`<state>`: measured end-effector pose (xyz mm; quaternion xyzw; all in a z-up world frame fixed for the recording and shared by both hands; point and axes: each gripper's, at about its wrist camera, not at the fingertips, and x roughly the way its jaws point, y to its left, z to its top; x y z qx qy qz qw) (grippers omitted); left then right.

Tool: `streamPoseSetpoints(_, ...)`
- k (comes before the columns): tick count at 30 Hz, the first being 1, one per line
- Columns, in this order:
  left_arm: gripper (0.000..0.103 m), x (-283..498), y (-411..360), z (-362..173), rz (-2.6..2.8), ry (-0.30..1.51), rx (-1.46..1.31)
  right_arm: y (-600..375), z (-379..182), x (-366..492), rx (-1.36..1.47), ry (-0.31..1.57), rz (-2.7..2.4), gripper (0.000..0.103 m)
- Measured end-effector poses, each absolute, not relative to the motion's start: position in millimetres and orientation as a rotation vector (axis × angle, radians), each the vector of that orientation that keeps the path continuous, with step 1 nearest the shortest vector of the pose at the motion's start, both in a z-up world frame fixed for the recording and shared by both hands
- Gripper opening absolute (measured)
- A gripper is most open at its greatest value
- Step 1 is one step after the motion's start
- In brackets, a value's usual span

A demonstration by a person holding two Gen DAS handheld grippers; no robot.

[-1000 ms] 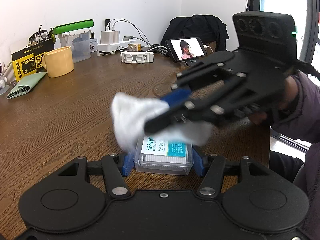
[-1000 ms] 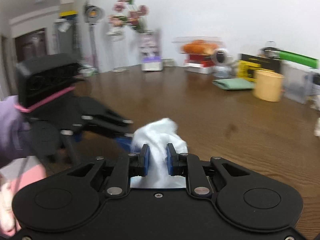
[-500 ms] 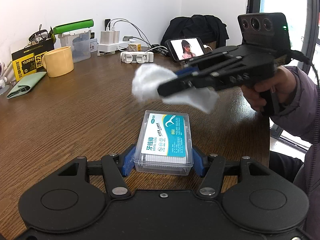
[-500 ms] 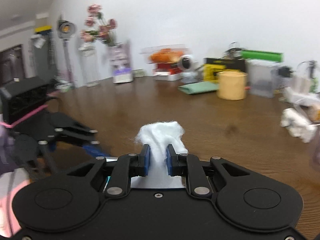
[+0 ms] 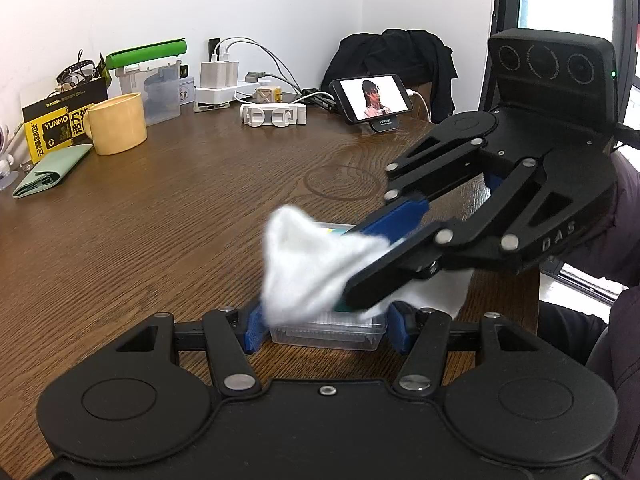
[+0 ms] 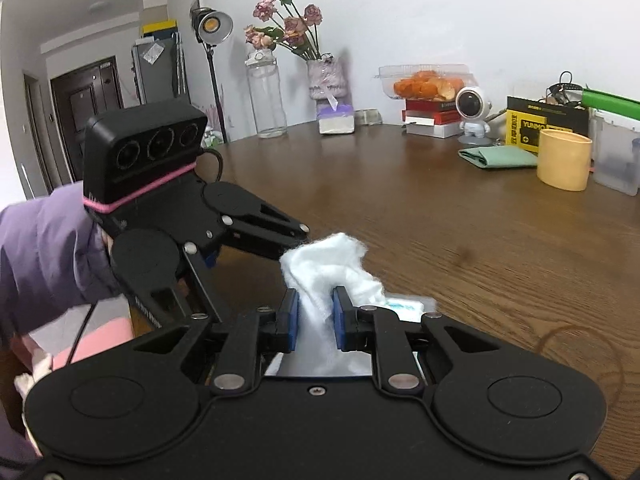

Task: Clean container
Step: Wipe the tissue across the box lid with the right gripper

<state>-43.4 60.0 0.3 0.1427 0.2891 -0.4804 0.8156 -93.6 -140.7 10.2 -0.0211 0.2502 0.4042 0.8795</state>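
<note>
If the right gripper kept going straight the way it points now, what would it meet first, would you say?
Probably the container. The right gripper, shut on the cloth, points down across it, and the cloth already lies over its lid. The left gripper holds the container just beyond. Depth is hard to judge.

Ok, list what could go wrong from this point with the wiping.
1. The left tool grips only the near end of the clear container; wiping pressure toward its far end might lever it loose.
2. The white cloth covers most of the lid, so missed spots may go unnoticed.
3. The right tool pinches a bunched cloth whose loose tail hangs by the table edge and could snag.
</note>
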Motion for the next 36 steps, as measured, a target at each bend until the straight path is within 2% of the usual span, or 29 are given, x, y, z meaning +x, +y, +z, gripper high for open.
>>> streamPoseSetpoints(9, 0.057, -44.0, 59.7, 0.1, -1.025, 0.617, 0.304, -157.8, 9.5, -63.3, -0.001, 0.543, 0.724, 0.02)
streamPoseSetpoints(20, 0.057, -44.5, 59.2, -0.3, -1.028, 0.616, 0.306, -138.2, 12.3, -95.4, -0.083, 0.548, 0.885, 0.019)
streamPoseSetpoints(28, 0.057, -42.6, 60.0, -0.4, -1.028, 0.617, 0.305, -157.7, 14.6, -73.6, -0.07, 0.553, 0.757, 0.019)
streamPoseSetpoints(36, 0.057, -43.8, 59.0, -1.0, -1.027, 0.617, 0.306, -132.6, 10.9, -82.4, -0.084, 0.545, 0.911, 0.019)
